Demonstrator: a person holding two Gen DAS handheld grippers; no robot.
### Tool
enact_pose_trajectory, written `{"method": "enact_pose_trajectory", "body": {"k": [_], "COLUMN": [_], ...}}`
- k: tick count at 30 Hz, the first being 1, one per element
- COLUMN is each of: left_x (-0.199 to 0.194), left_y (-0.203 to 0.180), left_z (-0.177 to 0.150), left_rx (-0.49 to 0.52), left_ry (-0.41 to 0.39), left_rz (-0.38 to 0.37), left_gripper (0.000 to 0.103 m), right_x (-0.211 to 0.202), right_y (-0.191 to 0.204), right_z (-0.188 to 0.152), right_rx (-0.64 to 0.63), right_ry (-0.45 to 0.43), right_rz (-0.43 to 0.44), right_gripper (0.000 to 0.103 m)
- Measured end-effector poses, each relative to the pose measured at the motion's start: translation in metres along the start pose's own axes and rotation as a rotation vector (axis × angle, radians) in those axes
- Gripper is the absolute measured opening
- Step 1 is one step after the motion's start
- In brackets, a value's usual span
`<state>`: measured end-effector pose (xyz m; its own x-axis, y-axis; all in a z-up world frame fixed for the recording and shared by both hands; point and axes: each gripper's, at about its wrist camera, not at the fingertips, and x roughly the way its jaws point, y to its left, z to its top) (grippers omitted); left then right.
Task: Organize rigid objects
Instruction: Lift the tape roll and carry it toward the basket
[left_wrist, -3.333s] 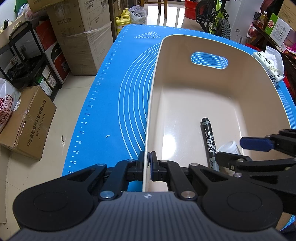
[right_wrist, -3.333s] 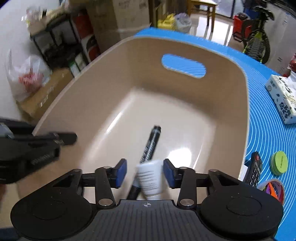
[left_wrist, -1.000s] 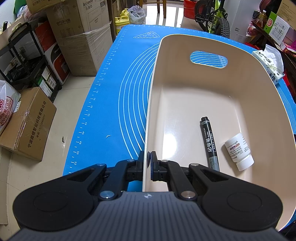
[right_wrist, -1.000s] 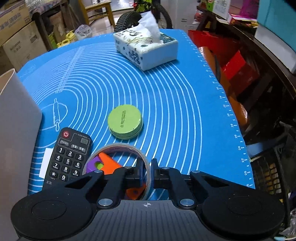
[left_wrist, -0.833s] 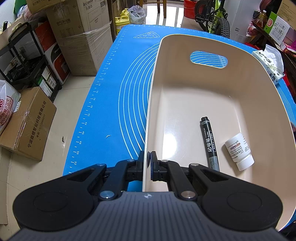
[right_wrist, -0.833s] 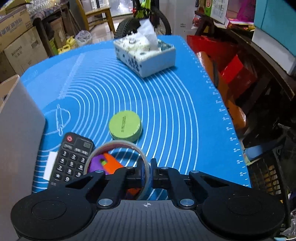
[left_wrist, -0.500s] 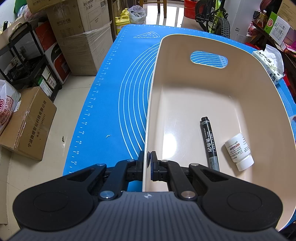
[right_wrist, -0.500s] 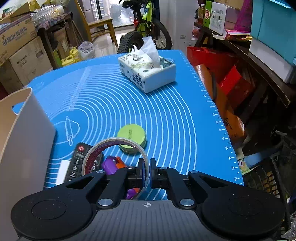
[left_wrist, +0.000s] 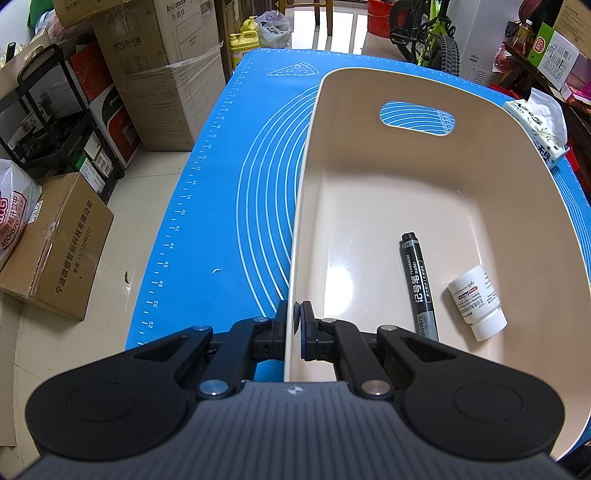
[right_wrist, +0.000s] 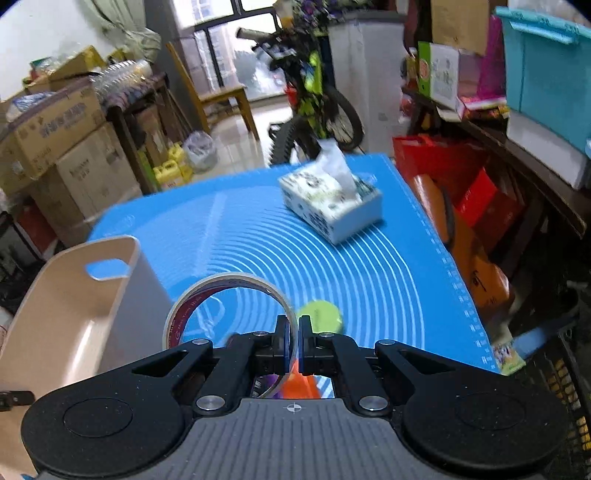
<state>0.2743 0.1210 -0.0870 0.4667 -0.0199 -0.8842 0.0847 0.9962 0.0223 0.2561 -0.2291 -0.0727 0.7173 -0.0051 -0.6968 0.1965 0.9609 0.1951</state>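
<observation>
My left gripper is shut on the near left rim of the beige bin, which sits on the blue mat. A black marker and a white pill bottle lie on the bin's floor. My right gripper is shut on a roll of clear tape and holds it up above the mat, to the right of the bin. A green round tin lies on the mat just beyond the fingers. Purple and orange pieces show under the gripper.
A tissue box stands at the mat's far right and shows in the left wrist view. Cardboard boxes and a rack stand on the floor to the left. A bicycle and cluttered shelves stand beyond the table.
My right gripper has lifted the tape roll off the mat and tilted upward, so the remote has dropped out of view. The left gripper and the bin have not moved.
</observation>
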Motion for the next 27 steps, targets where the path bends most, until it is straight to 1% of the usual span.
{"method": "enact_pose_trajectory", "body": {"k": [5,11,18,27], "left_x": [0.000,0.000,0.000,0.000], "left_y": [0.000,0.000,0.000,-0.002], "left_z": [0.000,0.000,-0.001,-0.001], "left_rx": [0.000,0.001,0.003,0.004], "left_ry": [0.000,0.001,0.000,0.000], "left_rz": [0.000,0.002,0.005,0.006], "left_gripper": [0.007,0.007,0.007,0.007], "right_x": [-0.008,-0.014,-0.013,-0.004], "right_y": [0.024,0.061,0.110,0.147], "right_z": [0.003,0.005,-0.004,-0.023], "right_rx": [-0.016,-0.069,-0.154,-0.268], "right_ry": [-0.031,-0.042,-0.025,0.018], "right_rz": [0.054,0.116,0.176,0.205], "right_gripper": [0.016,0.016,0.016,0.016]}}
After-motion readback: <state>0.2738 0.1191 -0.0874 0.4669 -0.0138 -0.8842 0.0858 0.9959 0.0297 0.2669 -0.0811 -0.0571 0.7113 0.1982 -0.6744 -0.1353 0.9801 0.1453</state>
